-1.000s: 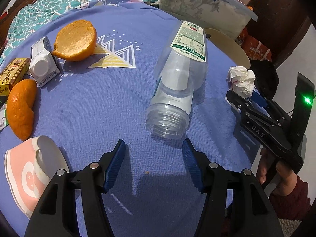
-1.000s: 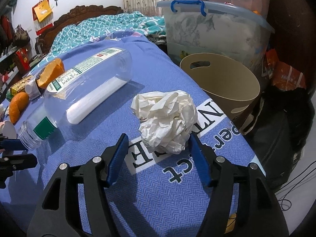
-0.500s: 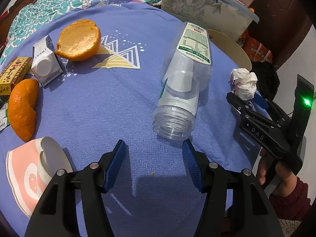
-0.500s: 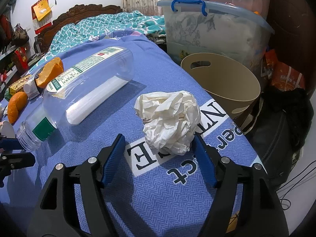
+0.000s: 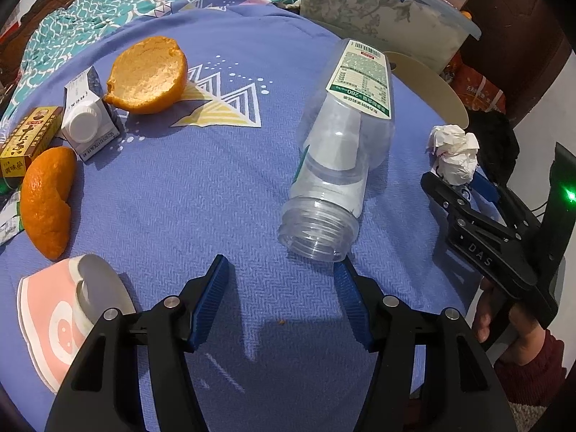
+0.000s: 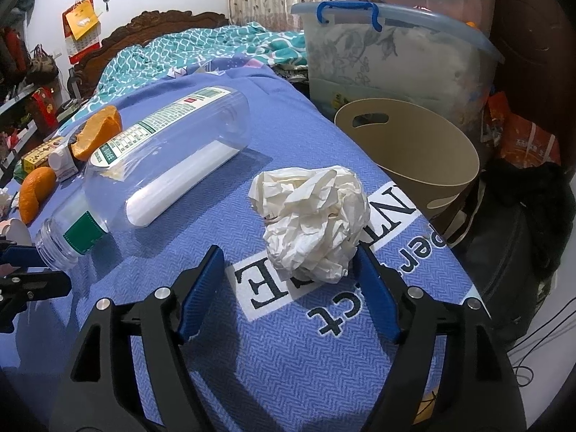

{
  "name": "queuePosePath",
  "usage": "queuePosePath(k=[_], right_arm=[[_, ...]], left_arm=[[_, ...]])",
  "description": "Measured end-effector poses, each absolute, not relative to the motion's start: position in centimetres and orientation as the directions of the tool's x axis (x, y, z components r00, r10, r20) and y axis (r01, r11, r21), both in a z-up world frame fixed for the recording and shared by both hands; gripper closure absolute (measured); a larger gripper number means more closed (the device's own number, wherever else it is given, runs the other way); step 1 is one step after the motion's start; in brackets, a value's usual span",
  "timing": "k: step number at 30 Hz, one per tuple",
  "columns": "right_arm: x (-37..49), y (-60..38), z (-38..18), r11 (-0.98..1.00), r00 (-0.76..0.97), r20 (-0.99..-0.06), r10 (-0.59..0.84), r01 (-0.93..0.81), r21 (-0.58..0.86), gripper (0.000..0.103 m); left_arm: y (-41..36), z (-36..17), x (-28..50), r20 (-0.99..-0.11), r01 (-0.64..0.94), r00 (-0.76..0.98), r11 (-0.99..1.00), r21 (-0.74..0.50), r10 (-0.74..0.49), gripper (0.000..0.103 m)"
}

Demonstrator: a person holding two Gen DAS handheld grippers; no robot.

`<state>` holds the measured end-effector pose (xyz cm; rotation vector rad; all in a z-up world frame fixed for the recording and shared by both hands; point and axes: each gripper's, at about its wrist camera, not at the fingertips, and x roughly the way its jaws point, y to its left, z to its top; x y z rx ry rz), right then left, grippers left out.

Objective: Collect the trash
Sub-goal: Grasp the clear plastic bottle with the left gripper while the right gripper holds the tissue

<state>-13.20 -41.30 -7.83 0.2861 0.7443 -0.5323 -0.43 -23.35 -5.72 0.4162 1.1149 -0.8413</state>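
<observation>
A crumpled white paper ball (image 6: 313,223) lies on the blue cloth, between the tips of my right gripper (image 6: 288,252). Its jaws are opening and the pads do not press the paper. The left wrist view shows the same paper ball (image 5: 455,151) and right gripper (image 5: 457,187) at the right edge. An empty clear plastic bottle (image 5: 338,165) lies on its side, mouth toward my left gripper (image 5: 280,270). That gripper is open with only cloth between its fingers. Two orange peels (image 5: 149,75) (image 5: 46,198), a small carton (image 5: 88,122) and a pink paper cup (image 5: 61,316) lie at the left.
A tan bin (image 6: 414,158) stands open just beyond the table's right edge. Behind it is a lidded storage box (image 6: 392,50), and a black bag (image 6: 522,234) sits beside it. A yellow box (image 5: 25,140) lies at the far left. A hand (image 5: 504,324) holds the right gripper's handle.
My right gripper's jaws have spread wider around the paper ball. The bottle, the other litter and my left gripper have kept still.
</observation>
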Motion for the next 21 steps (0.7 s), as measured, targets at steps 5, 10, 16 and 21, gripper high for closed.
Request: queuePosePath(k=[5, 10, 16, 21], right_arm=[[-13.3, -41.8, -7.7, 0.834, 0.621, -0.708, -0.336, 0.545, 0.082, 0.028], [-13.8, -42.3, -7.7, 0.825, 0.613, -0.699, -0.367, 0.561, 0.059, 0.023], [-14.2, -43.1, -7.2, 0.828, 0.630, -0.679, -0.376, 0.557, 0.058, 0.023], [-13.1, -43.8, -6.8, 0.868, 0.664, -0.676, -0.320, 0.491, 0.070, 0.057]], left_arm=[[-24.0, -5.3, -0.5, -0.904, 0.772, 0.208, 0.630, -0.082, -0.373, 0.039], [-25.7, -3.8, -0.2, -0.881, 0.794, 0.248, 0.606, -0.053, -0.402, 0.027], [-29.1, -4.2, 0.3, -0.891, 0.821, 0.236, 0.570, -0.031, -0.388, 0.026], [-31.8, -5.6, 0.9, -0.907, 0.839, 0.206, 0.543, -0.029, -0.368, 0.065]])
